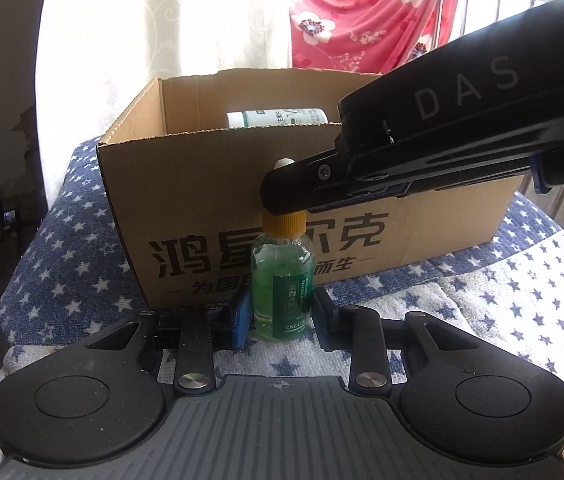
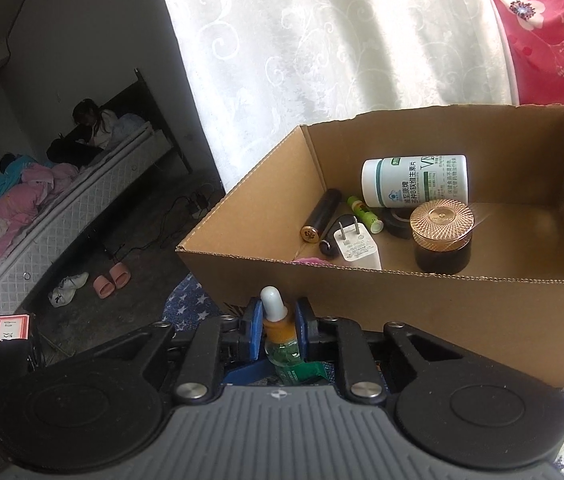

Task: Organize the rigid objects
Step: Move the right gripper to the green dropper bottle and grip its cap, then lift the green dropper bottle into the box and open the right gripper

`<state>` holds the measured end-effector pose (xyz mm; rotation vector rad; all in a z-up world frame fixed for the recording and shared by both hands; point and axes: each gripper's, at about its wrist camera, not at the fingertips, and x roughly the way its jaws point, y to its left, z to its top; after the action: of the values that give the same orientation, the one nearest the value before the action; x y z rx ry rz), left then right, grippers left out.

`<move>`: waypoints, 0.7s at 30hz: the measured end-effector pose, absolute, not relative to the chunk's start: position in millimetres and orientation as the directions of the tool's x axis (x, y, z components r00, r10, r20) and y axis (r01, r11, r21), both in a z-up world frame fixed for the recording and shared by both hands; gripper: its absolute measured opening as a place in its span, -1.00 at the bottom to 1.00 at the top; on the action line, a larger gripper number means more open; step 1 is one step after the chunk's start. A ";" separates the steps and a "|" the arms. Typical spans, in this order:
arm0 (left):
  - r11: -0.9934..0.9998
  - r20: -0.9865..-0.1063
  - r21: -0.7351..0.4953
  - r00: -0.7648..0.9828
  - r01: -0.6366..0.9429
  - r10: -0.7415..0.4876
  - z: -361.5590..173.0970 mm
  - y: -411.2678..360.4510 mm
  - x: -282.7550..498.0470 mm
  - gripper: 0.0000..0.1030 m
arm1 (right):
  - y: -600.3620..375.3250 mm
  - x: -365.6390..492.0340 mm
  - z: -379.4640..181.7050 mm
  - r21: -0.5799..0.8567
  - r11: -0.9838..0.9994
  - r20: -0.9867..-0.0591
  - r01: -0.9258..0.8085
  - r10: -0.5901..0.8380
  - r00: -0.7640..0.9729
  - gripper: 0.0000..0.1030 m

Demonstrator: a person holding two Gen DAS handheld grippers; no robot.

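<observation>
Gripping the dropper bottle [image 2: 279,332] by its orange cap, right gripper [image 2: 279,330] sits bottom center; only that view shows the box [image 2: 362,292] contents. Left gripper [image 1: 282,314] fingers flank the bottle's body [image 1: 282,280], contact unclear.

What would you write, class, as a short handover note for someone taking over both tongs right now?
Right tongs: shut on the dropper bottle, gripping its orange cap.
Left tongs: pads on either side of the bottle's body; grip or small gap, cannot tell. The bottle stands upright on the star-patterned cloth, in front of the cardboard box.
Done: vitamin bottle, gold-lidded jar, white charger plug, black tube and green stick already lie in the box.
Left: probably lift the dropper bottle over the near wall and set it inside.
</observation>
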<state>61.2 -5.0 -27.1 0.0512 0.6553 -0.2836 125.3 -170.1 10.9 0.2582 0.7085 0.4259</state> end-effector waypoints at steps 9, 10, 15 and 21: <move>0.951 -0.528 0.000 0.808 0.308 -0.262 22.6 -8.6 36.4 -0.40 | -178.4 95.4 55.0 0.359 0.863 -0.498 -0.354 0.499 0.710 -0.65; 0.949 -0.514 0.003 0.814 0.315 -0.269 31.6 -9.2 37.1 -0.40 | -180.6 92.6 64.6 0.354 0.861 -0.483 -0.365 0.503 0.717 -0.65; 0.927 -0.475 -0.039 0.809 0.374 -0.346 77.8 -15.6 55.9 -0.41 | -201.0 96.1 115.4 0.340 0.851 -0.416 -0.399 0.517 0.748 -0.66; 0.890 -0.497 -0.069 0.758 0.450 -0.422 96.7 -47.0 111.1 -0.40 | -240.7 129.2 144.9 0.348 0.867 -0.420 -0.356 0.484 0.768 -0.66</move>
<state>111.1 -47.0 96.7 0.0556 0.5282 -0.4748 129.2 -240.7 144.9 0.2558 0.5227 0.4611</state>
